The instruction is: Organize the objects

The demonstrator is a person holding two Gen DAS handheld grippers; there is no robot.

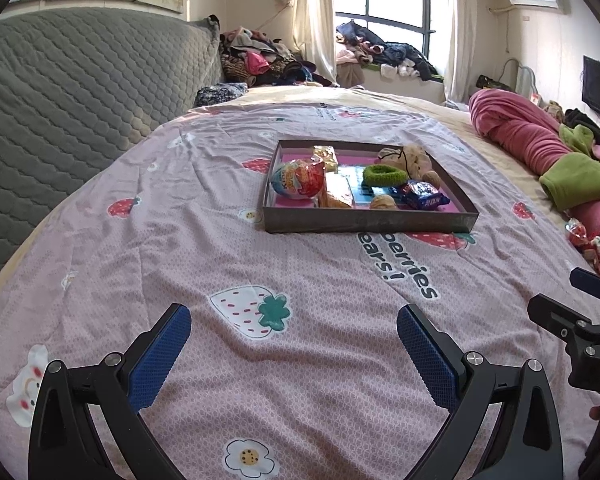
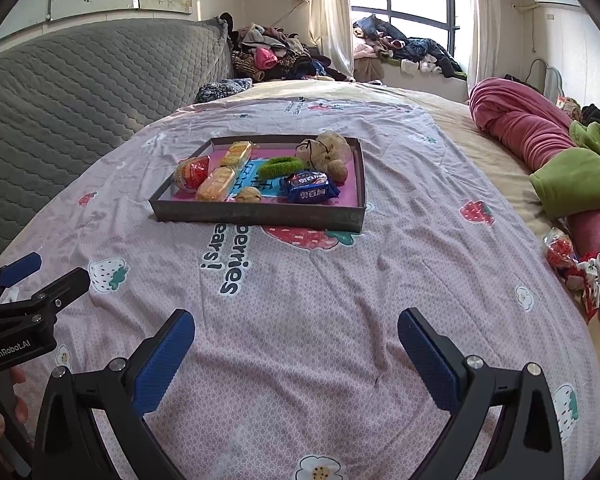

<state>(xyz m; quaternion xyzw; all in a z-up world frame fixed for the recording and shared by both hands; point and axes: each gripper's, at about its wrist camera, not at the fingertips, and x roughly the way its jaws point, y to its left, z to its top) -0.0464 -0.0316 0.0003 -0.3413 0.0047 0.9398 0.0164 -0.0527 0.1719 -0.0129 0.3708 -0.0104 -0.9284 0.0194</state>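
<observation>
- Two claws hang low over the pink strawberry-print bedspread (image 1: pixel 220 240), both spread wide and holding nothing: the left claw (image 1: pixel 294 338) and the right claw (image 2: pixel 296 340) sit side by side, well short of the goods.
- Nearly all the small things already lie in the shallow dark cardboard tray (image 2: pixel 260 214) at the middle of the bed: a blue biscuit packet (image 2: pixel 310 188), a green fuzzy hair band (image 2: pixel 280 166), two orange wrapped cakes (image 2: pixel 216 184), a red-and-orange foil egg (image 2: pixel 192 172), walnuts (image 2: pixel 248 194) and a beige drawstring pouch (image 2: pixel 324 146).
- One red-and-white crinkly wrapped sweet packet (image 2: pixel 572 264) lies outside the tray, at the right edge of the bedspread beside the rolled pink blanket (image 2: pixel 520 120); I judge it the piece left to gather.
- It is nearer the right claw. Come down from above, close on the bulk of the packet and not its loose frill, and keep clear of the blanket folds.
</observation>
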